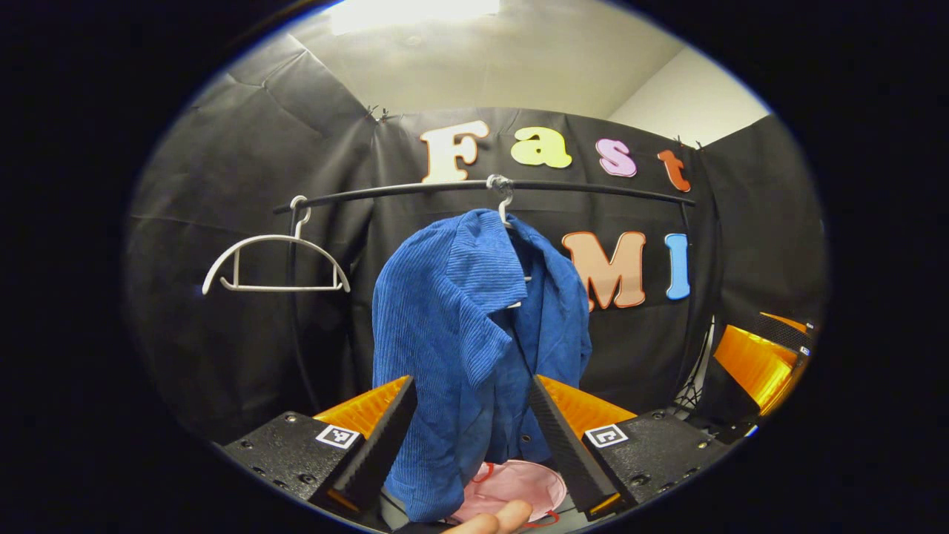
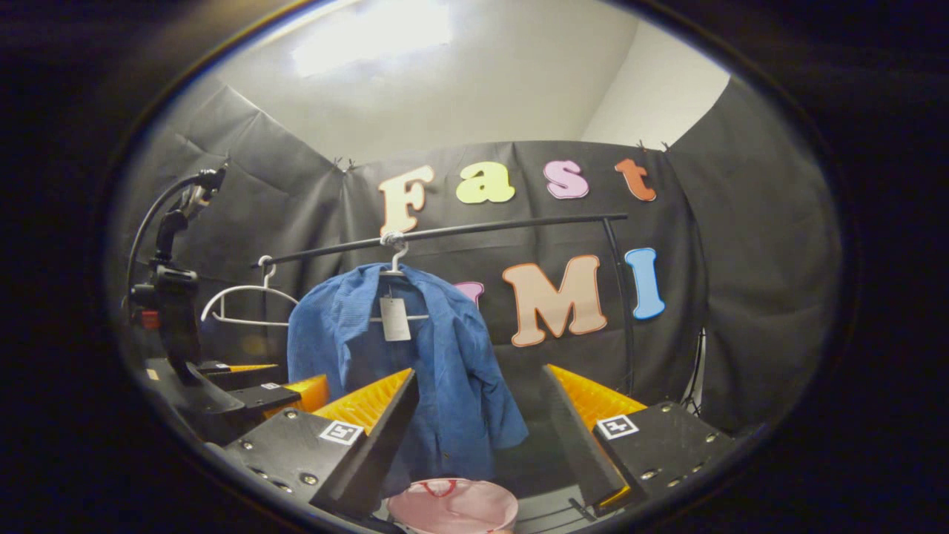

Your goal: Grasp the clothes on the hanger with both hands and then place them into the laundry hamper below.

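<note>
A blue ribbed shirt (image 1: 474,334) hangs on a white hanger from the black rail (image 1: 482,185). My left gripper (image 1: 471,382) is open, and the shirt's lower half shows in the gap between its fingers; I cannot tell whether they touch it. Below lies the pink laundry hamper (image 1: 511,486). In the right gripper view the shirt (image 2: 422,371) carries a white tag (image 2: 394,319) and hangs left of centre. My right gripper (image 2: 482,371) is open, with its left finger in front of the shirt's hem. The hamper (image 2: 452,506) sits beneath.
An empty white hanger (image 1: 274,259) hangs at the rail's left end. The other gripper (image 1: 756,363) shows at the right edge of the left gripper view. A black gripper with a tall mount (image 2: 174,297) stands at the left of the right gripper view. A fingertip (image 1: 493,519) shows at the bottom.
</note>
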A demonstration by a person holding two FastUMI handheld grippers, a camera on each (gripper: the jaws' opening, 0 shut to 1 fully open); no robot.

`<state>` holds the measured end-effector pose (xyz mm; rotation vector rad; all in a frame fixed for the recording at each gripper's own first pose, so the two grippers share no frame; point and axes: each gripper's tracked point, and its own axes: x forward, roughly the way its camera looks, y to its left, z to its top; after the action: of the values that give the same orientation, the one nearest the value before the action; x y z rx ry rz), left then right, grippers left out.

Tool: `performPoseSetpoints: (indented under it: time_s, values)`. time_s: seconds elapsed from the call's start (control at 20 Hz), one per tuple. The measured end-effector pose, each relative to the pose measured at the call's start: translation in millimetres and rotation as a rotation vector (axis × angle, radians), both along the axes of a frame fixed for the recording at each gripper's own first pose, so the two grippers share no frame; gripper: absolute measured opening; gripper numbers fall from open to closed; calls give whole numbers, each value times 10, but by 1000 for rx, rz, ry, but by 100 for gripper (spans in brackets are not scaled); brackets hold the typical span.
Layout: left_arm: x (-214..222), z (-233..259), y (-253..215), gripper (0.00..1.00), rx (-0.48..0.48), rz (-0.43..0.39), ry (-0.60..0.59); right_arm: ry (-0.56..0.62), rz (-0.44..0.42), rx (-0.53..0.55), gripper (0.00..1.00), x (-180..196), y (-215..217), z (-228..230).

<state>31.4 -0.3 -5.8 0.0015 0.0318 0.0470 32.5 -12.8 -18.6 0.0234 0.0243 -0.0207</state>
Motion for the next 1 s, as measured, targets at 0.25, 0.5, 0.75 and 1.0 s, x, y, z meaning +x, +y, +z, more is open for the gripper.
performPoseSetpoints:
  time_s: [0.25, 0.5, 0.75, 1.0]
  values:
    - [249, -185, 23, 92, 13, 42, 22, 35, 32, -16, 98, 288, 21, -267]
    - [578, -188, 67, 92, -7, 62, 38, 48, 65, -40, 98, 757, 116, -478]
    - [915, -252, 94, 92, -23, 65, 48, 67, 75, -29, 99, 1178, 168, -603]
    - [1066, -109, 176, 75, -102, 24, -21, 78, 141, -32, 98, 1686, 429, -716]
